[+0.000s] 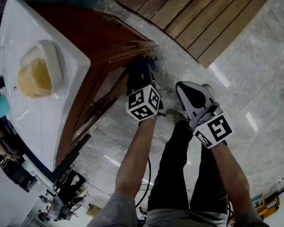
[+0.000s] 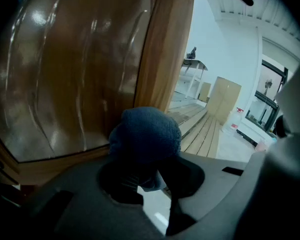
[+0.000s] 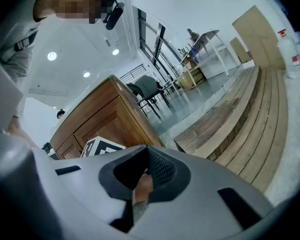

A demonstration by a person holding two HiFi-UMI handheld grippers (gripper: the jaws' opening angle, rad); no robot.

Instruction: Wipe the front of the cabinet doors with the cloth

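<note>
**Left gripper, cloth at the door.** You hold the left gripper [image 1: 143, 72] low and pointed at the front of the cabinet [image 1: 109, 41], near its corner beside the floor [image 1: 255, 79]. Its jaws are pinched on a bunched dark-blue cloth [image 2: 146, 134]. The wad bulges beyond the tips, probably so that fabric rather than plastic meets the wood. In the left gripper view the cloth sits in front of the lower rail of the cabinet door [image 2: 75, 74], just beside the upright frame piece [image 2: 165, 49]. Whether it actually presses on the surface cannot be told from here. The glossy panel fills the view above and to the left, so most of the door appears to lie ahead of the wipe.

**Right gripper, idle.** You carry the right gripper [image 1: 193, 94] well apart from the cabinet, over the floor. Its jaws are drawn together with nothing between them. It appears parked there so that the working arm has room to move.

**Setting.** The white basin [image 1: 19, 122] tops the cabinet. You look down past its edge, which is why the door front appears steeply foreshortened in the head view.
</note>
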